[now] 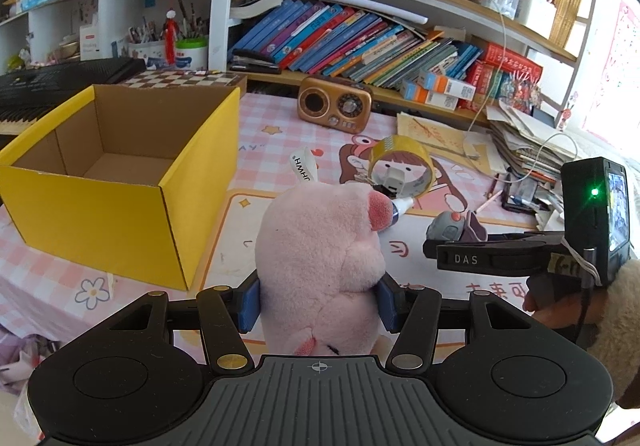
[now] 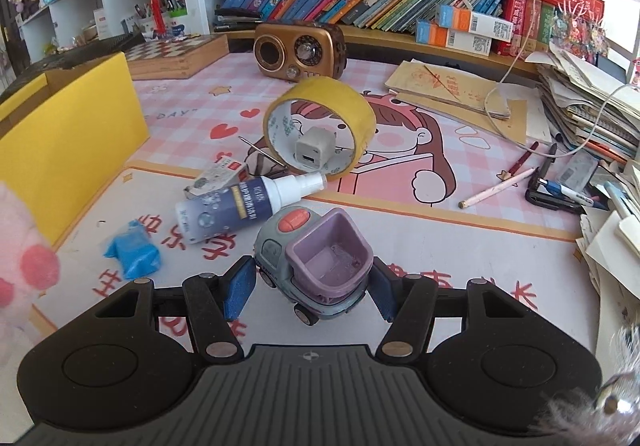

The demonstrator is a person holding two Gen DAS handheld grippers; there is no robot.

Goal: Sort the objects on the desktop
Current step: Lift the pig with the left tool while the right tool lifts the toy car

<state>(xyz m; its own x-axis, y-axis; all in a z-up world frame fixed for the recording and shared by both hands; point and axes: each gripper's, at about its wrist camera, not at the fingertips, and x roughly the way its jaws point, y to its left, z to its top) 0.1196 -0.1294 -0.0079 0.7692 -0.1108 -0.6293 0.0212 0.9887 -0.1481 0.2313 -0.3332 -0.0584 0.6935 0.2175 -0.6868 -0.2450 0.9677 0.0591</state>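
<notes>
Desktop objects were partly in the grippers and partly spread over the pink mat (image 2: 400, 230). The left gripper (image 1: 318, 302) was clamped on a pink plush toy (image 1: 320, 258), its blue pads (image 1: 249, 304) pressed into the fur on both sides, so the toy stood upright between them, above the mat. The right gripper (image 2: 306, 288) had its jaws drawn in around a grey toy truck (image 2: 312, 266) with a purple tub and an orange button; the blue pads (image 2: 240, 292) sat against the truck's flanks, holding it. In the left wrist view the right gripper appeared from the side (image 1: 440, 246), with a hand (image 1: 560, 306) in a fluffy sleeve gripping its handle.

Just beyond the truck lay a white and blue spray bottle (image 2: 236, 211) on its side, touching a small carton (image 2: 218, 177). A blue wrapped packet (image 2: 134, 250) lay to the bottle's left. Further back a roll of yellow tape (image 2: 320, 125) stood on edge, with a white charger cube (image 2: 310, 151) seen through its hole. A yellow cardboard box (image 1: 120, 181) sat open at the left, with only bare cardboard showing inside. A bronze radio (image 1: 334, 105) stood near the bookshelf, and a pencil (image 2: 496, 187) lay to the right.
</notes>
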